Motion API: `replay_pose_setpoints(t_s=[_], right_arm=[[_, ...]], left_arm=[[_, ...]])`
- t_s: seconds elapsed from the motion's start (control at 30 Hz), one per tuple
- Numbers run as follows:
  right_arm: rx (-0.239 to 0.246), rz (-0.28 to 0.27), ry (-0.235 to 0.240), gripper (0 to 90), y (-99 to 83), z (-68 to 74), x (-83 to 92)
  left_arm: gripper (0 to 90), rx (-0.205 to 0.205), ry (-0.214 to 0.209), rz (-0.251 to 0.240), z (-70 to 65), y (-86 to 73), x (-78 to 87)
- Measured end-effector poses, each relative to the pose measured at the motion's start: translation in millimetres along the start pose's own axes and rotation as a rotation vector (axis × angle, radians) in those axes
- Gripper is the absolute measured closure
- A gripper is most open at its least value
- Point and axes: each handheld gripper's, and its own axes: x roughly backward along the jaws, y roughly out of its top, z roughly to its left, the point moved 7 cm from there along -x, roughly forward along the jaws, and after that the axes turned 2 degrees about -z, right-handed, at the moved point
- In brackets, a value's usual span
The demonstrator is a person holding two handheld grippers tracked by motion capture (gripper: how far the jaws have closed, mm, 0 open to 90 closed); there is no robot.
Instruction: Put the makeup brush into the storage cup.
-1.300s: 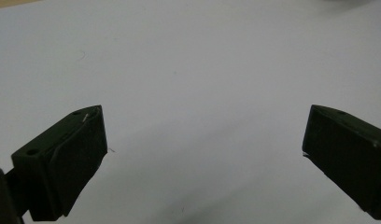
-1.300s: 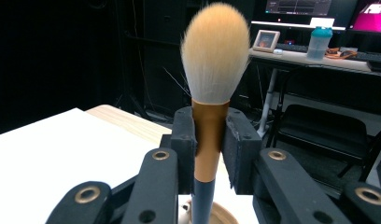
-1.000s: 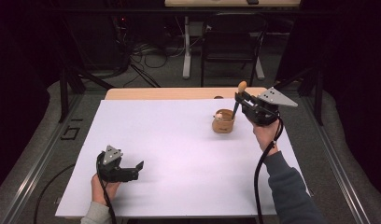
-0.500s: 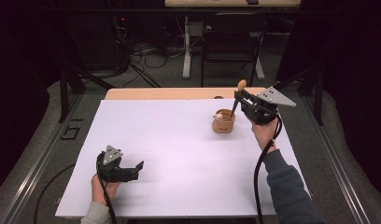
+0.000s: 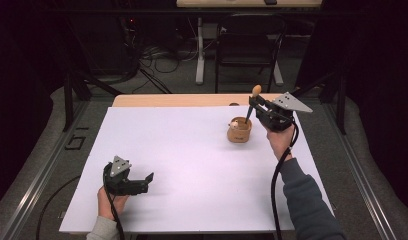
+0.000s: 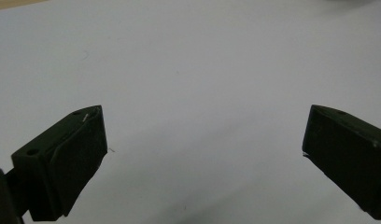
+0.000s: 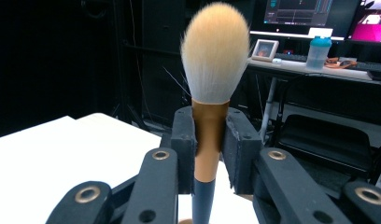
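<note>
Jaws of right gripper (image 7: pixel 209 140) clamp upright brush (image 7: pixel 213 60) above cup (image 5: pixel 239 133).

Your right tongs (image 7: pixel 208 154) are matte black with brass-coloured rivets at the links. The brush (image 7: pixel 212 70) they carry has cream bristles shading to pale orange at the tip, a copper-coloured collar and a dark blue-grey handle. The cup (image 5: pixel 239 132) is tan, plain, with no pattern. The table (image 5: pixel 192 150) is covered in plain white; a strip of light wood shows along its far edge. Your left tongs (image 5: pixel 142 182) are black, topped by a grey plate. Your sleeve (image 5: pixel 304 200) is dark blue-grey.
</note>
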Motion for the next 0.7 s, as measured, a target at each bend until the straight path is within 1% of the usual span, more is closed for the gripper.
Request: replay_pose_setpoints(t_s=[0.23, 0.27, 0.5, 0.7], right_arm=[[0.001, 0.005, 0.003, 76.3, -4.3, -0.1, -7.0], [0.005, 0.013, 0.002, 76.3, -5.4, -0.3, -7.5], [-0.007, 0.029, 0.004, 76.3, -11.4, -2.0, -12.9], [-0.011, 0.042, 0.017, 76.2, -15.6, -1.1, -16.9]], left_arm=[[0.0, 0.005, 0.003, 0.001, 0.1, -0.4, 0.0], [0.0, 0.004, 0.003, 0.001, 0.1, -0.4, 0.0], [0.1, 0.006, 0.004, -0.001, 0.2, -0.4, 0.6], [0.0, -0.002, 0.001, 0.003, -1.0, -0.6, 0.0]])
